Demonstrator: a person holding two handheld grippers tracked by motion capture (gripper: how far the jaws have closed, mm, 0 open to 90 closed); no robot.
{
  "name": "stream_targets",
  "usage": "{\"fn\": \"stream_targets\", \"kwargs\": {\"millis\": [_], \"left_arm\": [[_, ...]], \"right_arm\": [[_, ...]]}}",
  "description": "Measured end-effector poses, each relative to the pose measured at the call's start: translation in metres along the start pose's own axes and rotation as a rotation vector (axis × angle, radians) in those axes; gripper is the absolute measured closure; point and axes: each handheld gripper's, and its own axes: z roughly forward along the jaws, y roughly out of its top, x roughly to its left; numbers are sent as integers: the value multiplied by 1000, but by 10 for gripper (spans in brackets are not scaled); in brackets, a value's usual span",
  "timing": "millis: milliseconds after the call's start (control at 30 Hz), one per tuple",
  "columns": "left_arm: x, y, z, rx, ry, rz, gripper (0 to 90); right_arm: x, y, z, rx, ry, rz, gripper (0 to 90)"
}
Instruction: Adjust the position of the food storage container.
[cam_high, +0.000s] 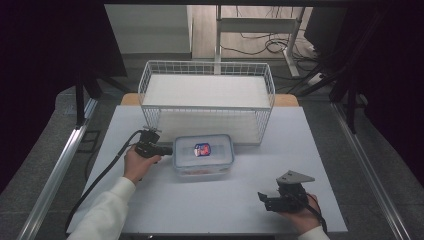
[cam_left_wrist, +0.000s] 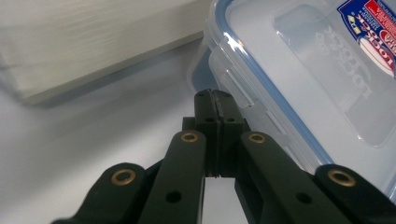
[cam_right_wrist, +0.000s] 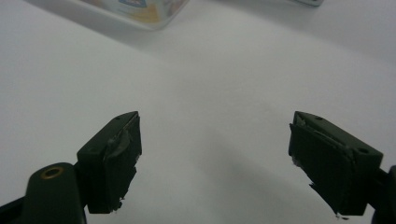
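a: nearest me i have the right gripper (cam_high: 267, 200) low on the white table (cam_high: 210, 205), its black jaws spread wide over bare surface, holding nothing

b: and your left?

a: the left gripper (cam_left_wrist: 215, 94) sits further in, jaws pressed together, tips right at the side latch of the clear rectangular plastic container with a blue-rimmed lid (cam_high: 203, 154); i can't tell if they pinch the latch or only touch it

b: where is the box?

a: mid-table, lid on, a red and blue label (cam_high: 202, 149) on top; just behind it stands the white wire basket shelf (cam_high: 207, 100)
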Motion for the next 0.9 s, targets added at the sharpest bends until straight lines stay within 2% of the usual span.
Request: {"fn": "stream_targets", "kwargs": {"millis": [100,233,333,400,500,567,667,700,800,867,900], "left_arm": [[-4,3,5,-2,-14,11,899],[-10,5,9,-6,-21,7,899],[-9,5,8,-7,-24,21,898],[-10,5,6,-23,-20,7,899],[-12,3,-6,-56,-18,3,898],[-13,0,-15,-73,-24,16,899],[-20,-16,-32,-107,-29,23,898],[-20,-16,-32,-107,-29,23,897],[-26,-30,-41,-117,-36,25,896],[-30,-42,-49,-132,-35,33,869],[-30,-42,-49,-132,-35,33,854]], "right_arm": [[0,0,0,-1,0,0,173],[0,0,0,1,1,-1,173],[0,0,0,-1,2,-2,173],[0,0,-1,-6,1,-3,173],[-1,0,-2,-11,3,-3,173],[-1,0,-3,-19,3,-4,173],[-3,1,-5,-39,12,-6,172],[-3,1,-5,-39,12,-6,172],[-3,4,-6,-54,22,-13,172],[-4,7,-4,-70,31,-18,172],[-4,7,-4,-70,31,-18,172]]}}
